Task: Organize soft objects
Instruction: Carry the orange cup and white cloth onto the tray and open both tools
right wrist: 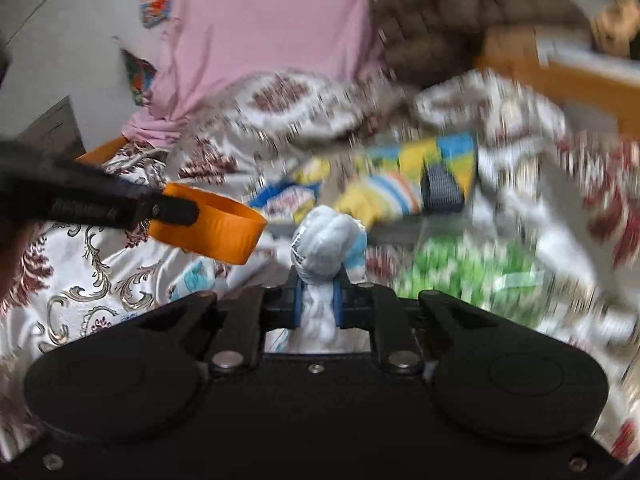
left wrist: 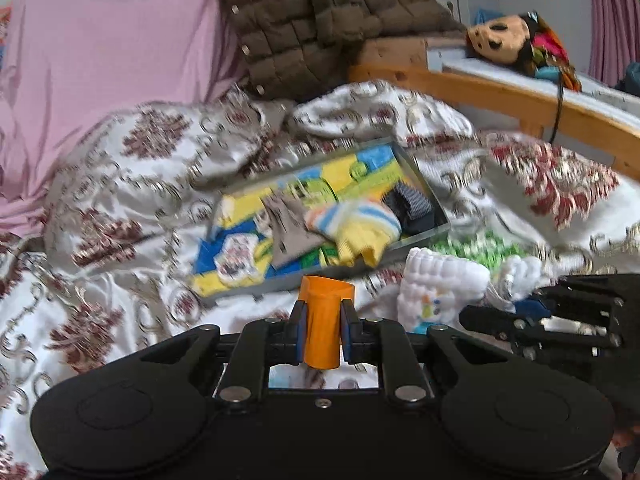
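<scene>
My left gripper [left wrist: 323, 330] is shut on an orange ring-shaped band [left wrist: 325, 322], held above the bedspread just in front of a grey box [left wrist: 424, 236]. The box holds a yellow striped garment [left wrist: 360, 226], a grey cloth [left wrist: 290, 226] and a dark striped sock [left wrist: 410, 204]. My right gripper [right wrist: 317, 305] is shut on a white quilted cloth [right wrist: 326, 240] with blue print. It shows at the right of the left wrist view [left wrist: 516, 312], gripping the same cloth [left wrist: 436, 284]. The left gripper with the band [right wrist: 216, 226] shows at the left of the right wrist view.
A crumpled white bedspread [left wrist: 120, 184] with red and gold patterns covers the bed. A green patterned cloth [left wrist: 476, 246] lies right of the box. Behind are a pink sheet [left wrist: 112, 40], a brown quilted jacket [left wrist: 312, 20], a wooden bed rail [left wrist: 520, 98] and a plush toy [left wrist: 504, 38].
</scene>
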`<state>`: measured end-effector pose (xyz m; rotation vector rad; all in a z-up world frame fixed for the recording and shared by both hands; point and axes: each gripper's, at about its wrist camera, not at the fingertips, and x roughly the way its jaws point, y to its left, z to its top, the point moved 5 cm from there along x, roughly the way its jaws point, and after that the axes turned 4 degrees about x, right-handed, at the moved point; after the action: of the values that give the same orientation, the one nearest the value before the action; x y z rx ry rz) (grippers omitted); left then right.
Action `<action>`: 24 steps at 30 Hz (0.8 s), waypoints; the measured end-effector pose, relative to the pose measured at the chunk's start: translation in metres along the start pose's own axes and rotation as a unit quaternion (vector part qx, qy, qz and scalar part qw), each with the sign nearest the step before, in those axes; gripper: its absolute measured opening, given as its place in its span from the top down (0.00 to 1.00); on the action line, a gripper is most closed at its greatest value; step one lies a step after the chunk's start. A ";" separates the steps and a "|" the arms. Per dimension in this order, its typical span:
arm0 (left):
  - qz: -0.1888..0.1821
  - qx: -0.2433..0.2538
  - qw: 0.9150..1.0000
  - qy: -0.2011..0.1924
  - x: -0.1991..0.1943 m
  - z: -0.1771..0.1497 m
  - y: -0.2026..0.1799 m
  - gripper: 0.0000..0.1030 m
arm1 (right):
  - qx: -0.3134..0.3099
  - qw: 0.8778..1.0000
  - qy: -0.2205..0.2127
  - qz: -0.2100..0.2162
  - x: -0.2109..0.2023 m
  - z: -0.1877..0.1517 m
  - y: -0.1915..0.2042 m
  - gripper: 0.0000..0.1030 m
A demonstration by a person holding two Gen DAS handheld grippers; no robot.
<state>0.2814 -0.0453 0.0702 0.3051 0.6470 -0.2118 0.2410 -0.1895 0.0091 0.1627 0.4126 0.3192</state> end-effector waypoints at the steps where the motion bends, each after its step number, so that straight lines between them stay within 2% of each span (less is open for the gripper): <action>1: 0.004 -0.001 1.000 -0.006 -0.003 0.005 0.002 0.83 | -0.017 1.000 -0.014 -0.001 -0.003 0.003 0.005 0.92; 4: 0.021 0.003 0.999 -0.026 -0.007 0.021 0.007 0.83 | -0.067 0.996 -0.057 0.006 -0.006 0.018 0.017 0.92; 7: 0.037 -0.006 0.998 -0.042 -0.005 0.039 0.013 0.83 | -0.081 0.992 -0.090 0.020 0.001 0.038 0.016 0.92; 11: 0.055 -0.022 0.997 -0.053 0.008 0.060 0.023 0.83 | -0.042 0.992 -0.109 0.055 0.022 0.071 -0.007 0.92; 16: 0.074 -0.034 0.995 -0.060 0.040 0.082 0.026 0.83 | 0.014 0.989 -0.112 0.092 0.060 0.105 -0.049 0.92; 21: 0.080 -0.054 0.993 -0.069 0.088 0.104 0.020 0.83 | 0.094 0.984 -0.109 0.107 0.104 0.125 -0.093 0.92; 24: 0.078 -0.068 0.992 -0.074 0.117 0.116 0.012 0.83 | 0.119 0.984 -0.095 0.092 0.131 0.128 -0.119 0.92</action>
<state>0.4405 -0.0853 0.0883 0.2058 0.4857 -0.0391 0.4407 -0.2685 0.0506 0.4634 0.2448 0.4314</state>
